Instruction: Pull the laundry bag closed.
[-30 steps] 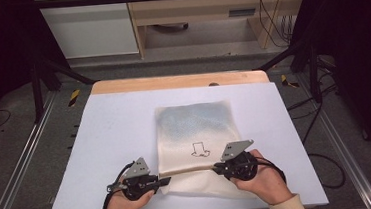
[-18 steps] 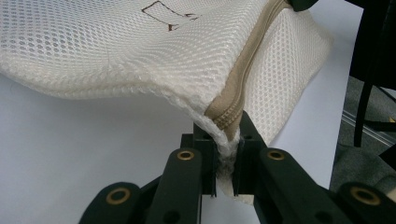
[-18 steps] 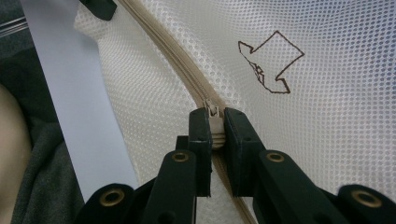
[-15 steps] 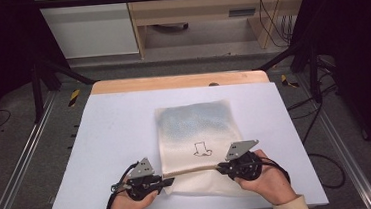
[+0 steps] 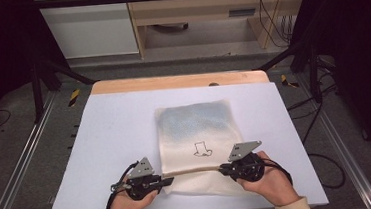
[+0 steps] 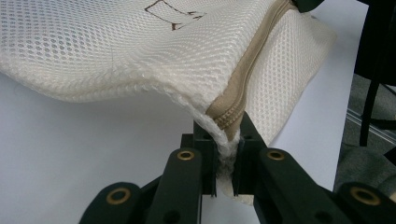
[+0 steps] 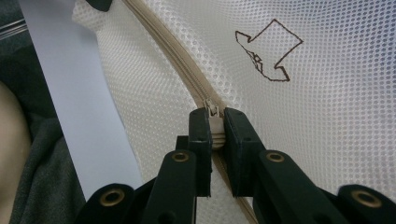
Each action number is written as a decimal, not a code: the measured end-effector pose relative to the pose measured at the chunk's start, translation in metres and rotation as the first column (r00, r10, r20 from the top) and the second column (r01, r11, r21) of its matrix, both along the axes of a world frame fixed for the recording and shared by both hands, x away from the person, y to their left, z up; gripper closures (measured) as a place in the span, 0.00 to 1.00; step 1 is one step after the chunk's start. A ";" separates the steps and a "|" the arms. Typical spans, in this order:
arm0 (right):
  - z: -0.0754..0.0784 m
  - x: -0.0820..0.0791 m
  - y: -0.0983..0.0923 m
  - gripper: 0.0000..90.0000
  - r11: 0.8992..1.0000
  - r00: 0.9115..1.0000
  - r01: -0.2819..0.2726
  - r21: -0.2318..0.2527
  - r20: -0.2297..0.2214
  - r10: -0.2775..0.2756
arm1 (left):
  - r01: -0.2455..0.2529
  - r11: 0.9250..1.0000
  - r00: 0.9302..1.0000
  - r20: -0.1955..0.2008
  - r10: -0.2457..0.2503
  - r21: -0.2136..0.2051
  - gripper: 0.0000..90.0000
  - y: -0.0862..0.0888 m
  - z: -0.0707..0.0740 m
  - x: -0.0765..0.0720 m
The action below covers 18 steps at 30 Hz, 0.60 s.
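Two grippers hold one white mesh bag, which lies flat on the bench, a little toward the bench's right half and close to its near edge. We see a tan zipper running across the bag near its near end, and a small dark outline drawing just beyond the zipper. At the bag's left edge, the left gripper has its fingers closed on the mesh corner where the zipper ends, lifting that edge slightly off the bench. At the bag's right edge, the right gripper has its fingers clamped on the zipper pull.
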State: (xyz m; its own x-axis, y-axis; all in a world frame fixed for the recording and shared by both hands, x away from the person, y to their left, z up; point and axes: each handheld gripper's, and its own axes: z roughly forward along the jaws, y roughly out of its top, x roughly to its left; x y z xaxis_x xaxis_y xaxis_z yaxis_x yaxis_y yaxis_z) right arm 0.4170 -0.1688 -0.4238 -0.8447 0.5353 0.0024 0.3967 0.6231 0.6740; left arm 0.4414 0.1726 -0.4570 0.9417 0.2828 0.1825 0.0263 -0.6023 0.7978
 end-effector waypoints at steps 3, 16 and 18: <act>0.000 0.000 -0.001 0.91 1.000 1.000 0.001 0.002 0.000 -0.001 | -0.002 1.000 1.000 0.000 0.002 0.000 0.92 0.001 0.000 0.000; -0.002 -0.002 -0.011 0.91 1.000 1.000 0.022 -0.001 -0.004 -0.022 | -0.005 1.000 1.000 0.009 0.005 0.006 0.92 0.002 0.001 0.001; -0.003 -0.002 -0.013 0.91 1.000 1.000 0.026 0.000 -0.010 -0.026 | -0.011 1.000 1.000 0.006 0.011 0.004 0.92 0.002 0.001 0.000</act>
State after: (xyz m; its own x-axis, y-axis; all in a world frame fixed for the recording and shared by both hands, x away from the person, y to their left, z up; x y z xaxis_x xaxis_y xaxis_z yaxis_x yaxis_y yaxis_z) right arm 0.4150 -0.1815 -0.4267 -0.8302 0.5574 0.0114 0.4201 0.6119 0.6701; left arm 0.4418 0.1751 -0.4563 0.9374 0.2924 0.1890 0.0283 -0.6050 0.7957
